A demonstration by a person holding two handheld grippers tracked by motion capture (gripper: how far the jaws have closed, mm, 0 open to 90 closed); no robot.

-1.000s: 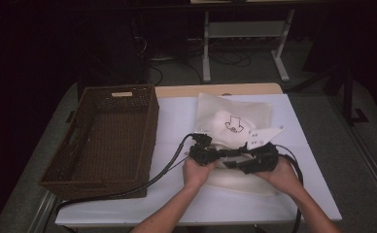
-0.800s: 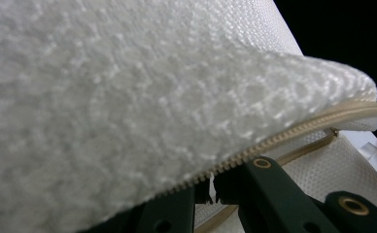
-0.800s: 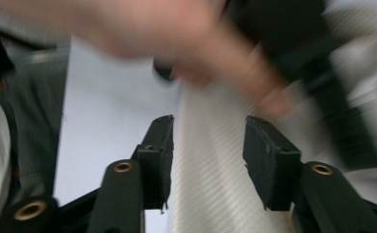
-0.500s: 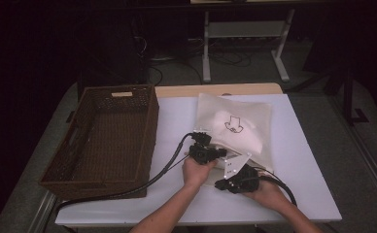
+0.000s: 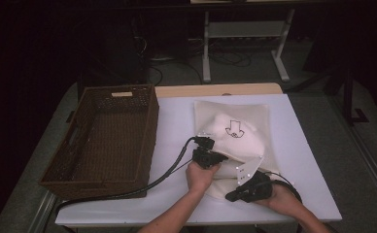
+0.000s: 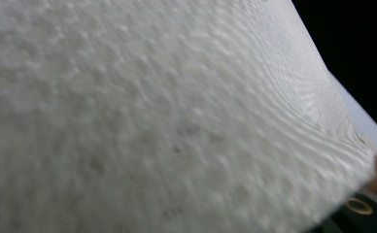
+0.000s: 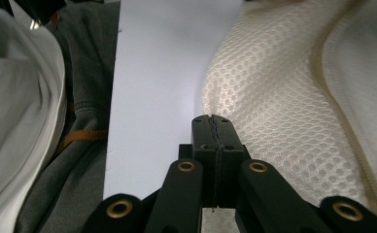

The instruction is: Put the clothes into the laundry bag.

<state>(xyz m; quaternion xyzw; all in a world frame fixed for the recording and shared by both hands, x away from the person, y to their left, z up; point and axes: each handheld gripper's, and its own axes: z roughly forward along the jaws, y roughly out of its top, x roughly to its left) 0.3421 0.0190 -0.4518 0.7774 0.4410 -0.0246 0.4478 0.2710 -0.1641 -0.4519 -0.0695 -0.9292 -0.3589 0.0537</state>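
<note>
A cream mesh fabric bag lies blurred against the left gripper's camera, hiding its black jaws; the bag's near edge sits under both hands.

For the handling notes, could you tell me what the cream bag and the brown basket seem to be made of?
The cream bag looks like soft mesh fabric, matte: the right gripper view shows small regular holes and a stitched seam. The brown basket looks like woven wicker or rattan, possibly an imitation, with an open lattice weave.

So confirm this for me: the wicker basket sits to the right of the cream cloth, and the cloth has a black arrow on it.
Wrong side. In the high view the basket sits to the left of the cloth. The black arrow on the cloth is right.
</note>
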